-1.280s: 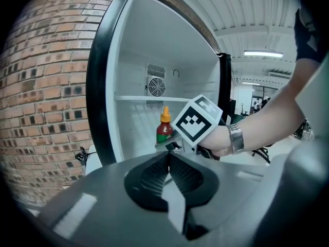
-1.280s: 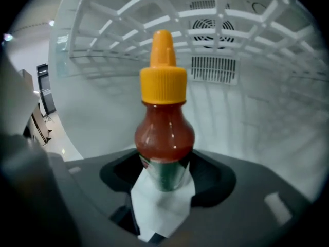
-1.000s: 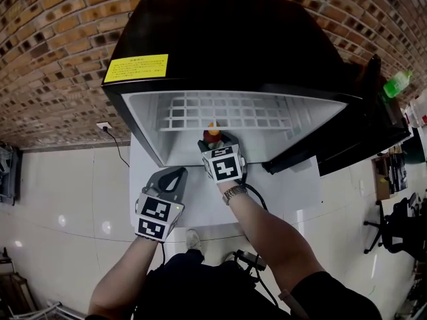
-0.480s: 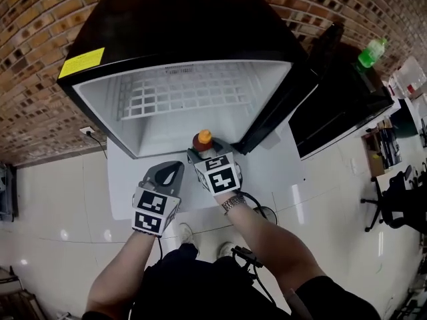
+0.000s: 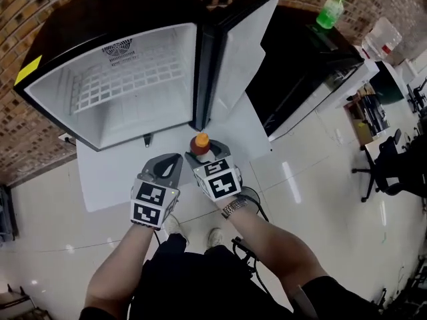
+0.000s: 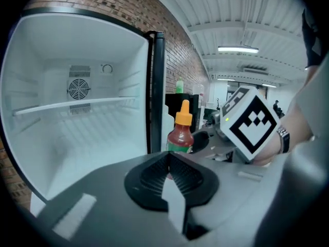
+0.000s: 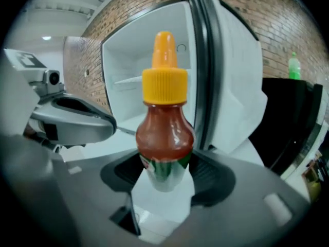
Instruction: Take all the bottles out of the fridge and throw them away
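A red sauce bottle [image 5: 200, 142] with an orange cap stands upright between the jaws of my right gripper [image 5: 202, 153], which is shut on its lower body. In the right gripper view the bottle [image 7: 164, 138] fills the centre, its base pinched in that gripper [image 7: 163, 181]. My left gripper [image 5: 168, 165] hangs just left of it, jaws together and holding nothing. The left gripper view shows its pads [image 6: 168, 163] meeting, with the bottle [image 6: 181, 135] beyond them. The black fridge [image 5: 120, 92] stands open ahead, with only a bare wire shelf visible inside.
The fridge door [image 5: 233, 52] swings out to the right, close beyond the bottle. A green bottle [image 5: 330, 12] stands on a black cabinet [image 5: 300, 65] farther right. A white mat [image 5: 107, 172] lies on the tiled floor under the fridge. Office chairs [image 5: 387, 165] stand at far right.
Both grippers have drawn back out of the fridge opening and swung right. The bottle, earlier at the fridge's front edge, is now outside, in front of the door's edge.
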The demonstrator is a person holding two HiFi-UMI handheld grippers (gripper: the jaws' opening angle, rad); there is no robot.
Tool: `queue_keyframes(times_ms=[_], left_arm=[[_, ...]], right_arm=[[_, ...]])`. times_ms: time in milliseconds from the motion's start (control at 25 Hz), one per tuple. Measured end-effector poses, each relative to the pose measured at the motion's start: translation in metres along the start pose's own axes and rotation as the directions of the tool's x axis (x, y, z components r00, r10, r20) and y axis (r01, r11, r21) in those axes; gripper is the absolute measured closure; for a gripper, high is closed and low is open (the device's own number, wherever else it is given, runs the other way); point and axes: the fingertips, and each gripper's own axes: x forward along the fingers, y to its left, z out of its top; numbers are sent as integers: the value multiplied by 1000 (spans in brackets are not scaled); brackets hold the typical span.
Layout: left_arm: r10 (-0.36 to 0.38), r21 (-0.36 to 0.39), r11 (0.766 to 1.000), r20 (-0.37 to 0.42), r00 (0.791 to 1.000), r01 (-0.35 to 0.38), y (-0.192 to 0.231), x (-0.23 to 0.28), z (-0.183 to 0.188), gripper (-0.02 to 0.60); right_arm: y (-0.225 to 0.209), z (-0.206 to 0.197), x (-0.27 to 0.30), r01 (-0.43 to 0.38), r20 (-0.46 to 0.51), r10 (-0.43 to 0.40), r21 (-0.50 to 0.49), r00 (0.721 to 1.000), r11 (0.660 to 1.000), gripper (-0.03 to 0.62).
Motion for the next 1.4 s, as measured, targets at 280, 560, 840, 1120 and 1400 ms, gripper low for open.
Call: queue_keyframes(times_ms=[280,560,840,1120,1400], left_arm=[[-89,24,996,-34,995,90,-92,45,-10,578],[-179,66,980,-97,979,185,-179,79,-27,578],[-259,96,955,-198,945,282,-245,111,-55,578],[-321,93,925,-323,890,367,-293,141,-106,578],[-370,63,899,-417,830,433,-318,171,-153,578]], right_arm=[[-55,-68,-72,73,-29,-71,49,997,996,319],[-95,-142,-129,133,-69,-126,120,990,984,319],[-120,-221,-156,171,-136,-144,213,980,962,319],[-123,-303,-157,175,-238,-96,336,966,925,319],[-117,-375,-142,191,-329,-31,468,944,863,319]])
